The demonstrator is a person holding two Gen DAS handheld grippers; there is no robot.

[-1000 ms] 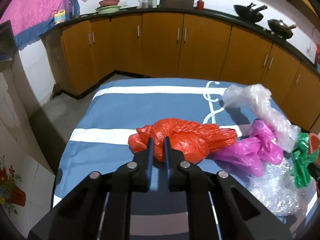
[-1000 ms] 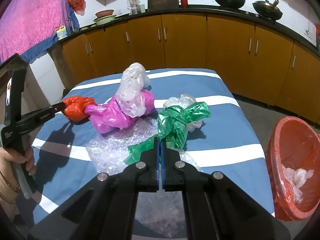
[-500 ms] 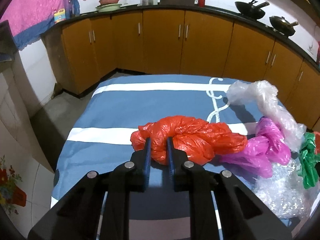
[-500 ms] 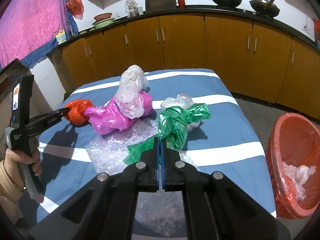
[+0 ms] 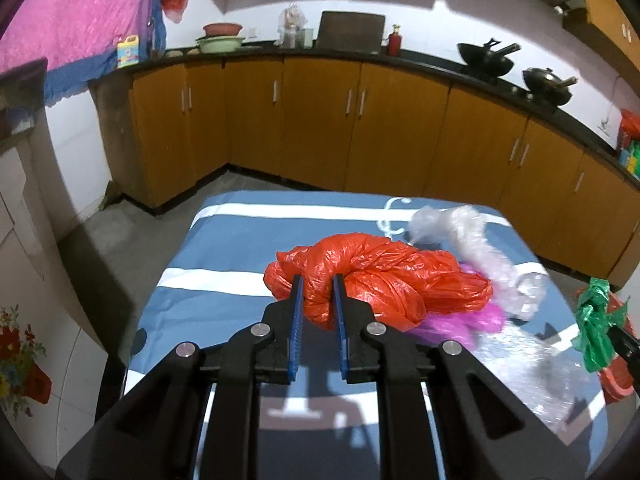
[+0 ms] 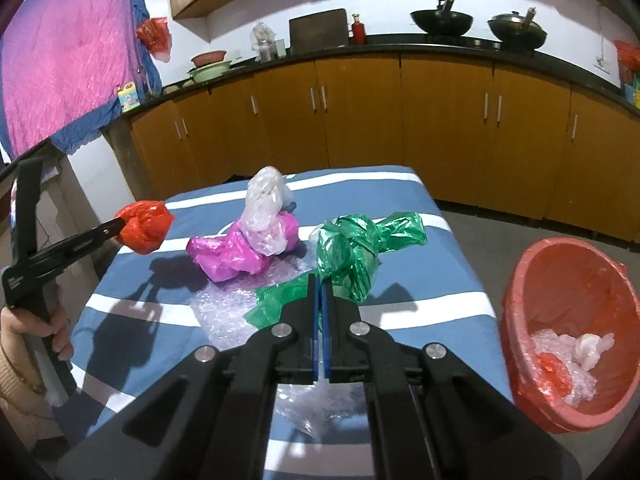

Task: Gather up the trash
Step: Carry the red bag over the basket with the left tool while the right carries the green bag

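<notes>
The left gripper (image 5: 316, 292) is clamped on the red plastic bag (image 5: 376, 276), its blue pads pressing a bunched fold at the bag's near end. In the right wrist view the red bag hangs clear above the left edge of the blue striped table (image 6: 400, 184), with a shadow on the cloth beneath it, and a hand (image 6: 36, 332) grips the tool's handle.

The right gripper (image 6: 320, 292) is pinched together on a thin tail of the green plastic bag (image 6: 352, 256), whose knotted bulk sits just past the fingertips, over the middle of the table. Under it a sheet of bubble wrap (image 6: 224, 312) lies flat on the table. Left of the green bag rests a magenta bag (image 6: 236, 252) with a clear whitish bag (image 6: 266, 208) piled on top, touching it. Off the table's right edge stands a red trash bin (image 6: 568, 336), holding crumpled clear plastic and a red scrap.
</notes>
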